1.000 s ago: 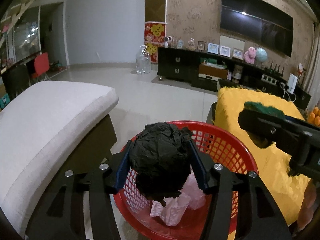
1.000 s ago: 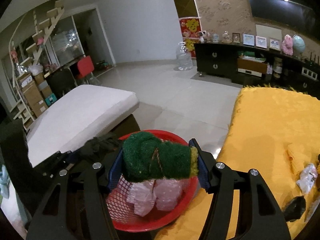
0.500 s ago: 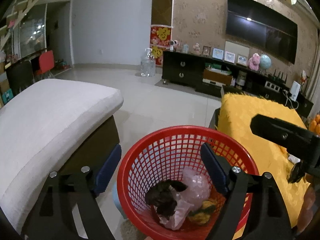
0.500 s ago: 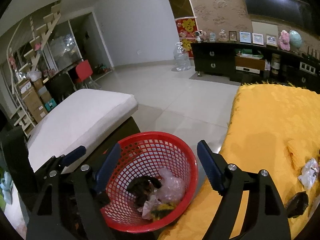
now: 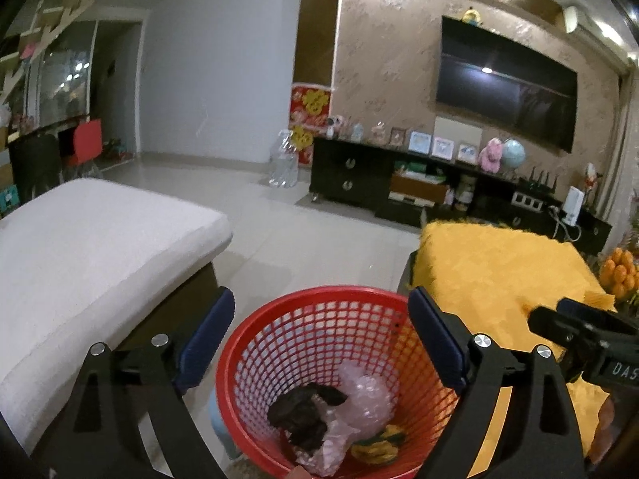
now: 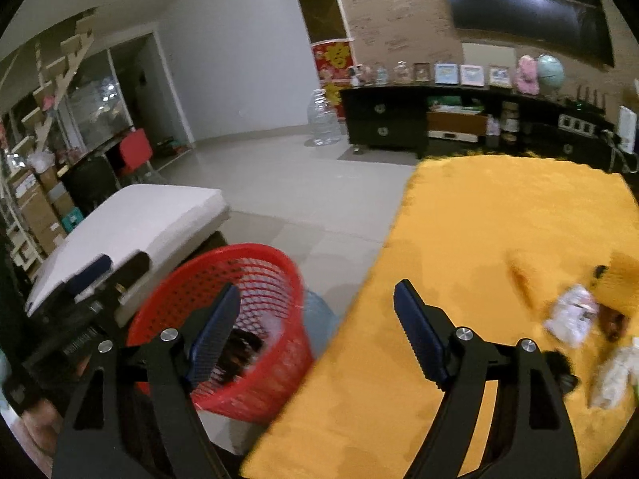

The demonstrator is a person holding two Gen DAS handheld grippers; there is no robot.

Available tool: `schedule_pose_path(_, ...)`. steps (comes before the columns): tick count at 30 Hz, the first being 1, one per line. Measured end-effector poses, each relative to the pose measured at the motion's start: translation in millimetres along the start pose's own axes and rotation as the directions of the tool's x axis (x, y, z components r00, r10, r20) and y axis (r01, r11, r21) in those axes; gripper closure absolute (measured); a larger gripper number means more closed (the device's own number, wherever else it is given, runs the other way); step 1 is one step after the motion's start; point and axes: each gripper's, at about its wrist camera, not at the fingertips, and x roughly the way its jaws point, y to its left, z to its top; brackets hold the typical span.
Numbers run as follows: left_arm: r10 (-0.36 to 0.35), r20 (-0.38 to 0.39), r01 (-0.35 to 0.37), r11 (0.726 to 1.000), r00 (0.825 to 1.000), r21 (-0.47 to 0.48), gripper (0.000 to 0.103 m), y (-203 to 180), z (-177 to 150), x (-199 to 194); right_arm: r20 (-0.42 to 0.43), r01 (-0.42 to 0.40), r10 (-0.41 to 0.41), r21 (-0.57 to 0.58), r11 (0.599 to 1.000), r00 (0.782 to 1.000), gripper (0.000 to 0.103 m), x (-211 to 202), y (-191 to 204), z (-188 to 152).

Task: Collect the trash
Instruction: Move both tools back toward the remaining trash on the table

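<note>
A red mesh basket (image 5: 319, 303) stands on the floor between a white cushion and the yellow table. In it lie a black crumpled wad (image 5: 305, 409), pink bubble wrap (image 5: 365, 397) and a green-yellow sponge (image 5: 377, 445). My left gripper (image 5: 319, 329) is open and empty above the basket. My right gripper (image 6: 315, 329) is open and empty, over the table's left edge beside the basket (image 6: 255, 259). Loose trash lies at the table's right: a white wrapper (image 6: 573, 313), a pale crumpled piece (image 6: 613, 373) and a small black piece (image 6: 561, 369).
The yellow-covered table (image 6: 479, 239) fills the right. A white cushioned seat (image 5: 88, 247) stands left of the basket. A black TV cabinet (image 5: 399, 183) lines the far wall. Oranges (image 5: 621, 271) sit at the far right. A water jug (image 5: 283, 163) stands on the tiled floor.
Both grippers opened and dropped the black wad and the sponge into the basket. The right gripper then swung right, toward the table.
</note>
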Motion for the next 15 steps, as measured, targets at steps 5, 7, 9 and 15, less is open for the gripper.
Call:
schedule_pose_path(5, -0.035, 0.038, 0.034, 0.999, 0.999, 0.022, 0.014, -15.9, -0.6, -7.7, 0.017, 0.087, -0.087, 0.025, 0.996, 0.996, 0.022, -24.7, -38.1, -11.9)
schedule_pose_path(7, -0.041, 0.046, 0.040, 0.999, 0.998, 0.027, 0.014, -20.2, -2.4, -9.4, 0.017, 0.120, -0.120, 0.041, 0.992, 0.993, 0.022, -33.9, -55.1, -18.4)
schedule_pose_path(9, -0.053, 0.051, 0.052, 0.998, 0.997, 0.025, 0.014, -24.0, -3.3, -10.1, 0.015, 0.162, -0.163, 0.060, 0.985, 0.987, 0.022, -42.8, -74.4, -27.2)
schedule_pose_path(15, -0.094, 0.032, 0.093, 0.995, 0.995, 0.021, 0.013, -37.7, -8.4, -8.2, 0.000, 0.292, -0.294, 0.118, 0.949, 0.956, 0.022, -65.0, -129.0, -53.6)
